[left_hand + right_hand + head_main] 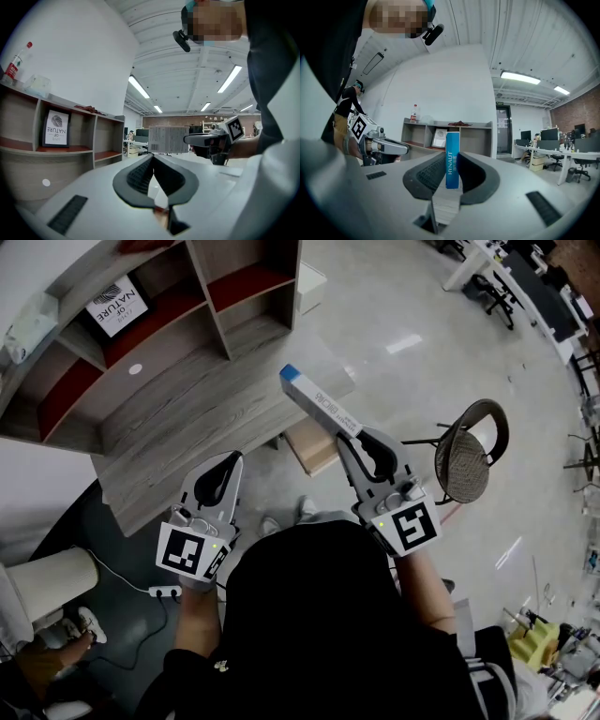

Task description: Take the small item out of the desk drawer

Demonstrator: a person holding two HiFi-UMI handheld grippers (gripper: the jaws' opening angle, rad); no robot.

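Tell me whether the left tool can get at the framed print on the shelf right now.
Probably yes. The left tool is empty, and only the desk top lies between it and the print, whose compartment is open in front. Its jaws are together, so they would have to open first.

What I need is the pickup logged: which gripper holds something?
The right gripper. Its jaws clamp a slim blue box that sticks out past them. The left gripper has its jaws together with nothing between them.

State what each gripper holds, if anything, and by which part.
The right gripper holds the slim blue-and-white box by its near end, the rest jutting forward. The left gripper is shut and holds nothing.
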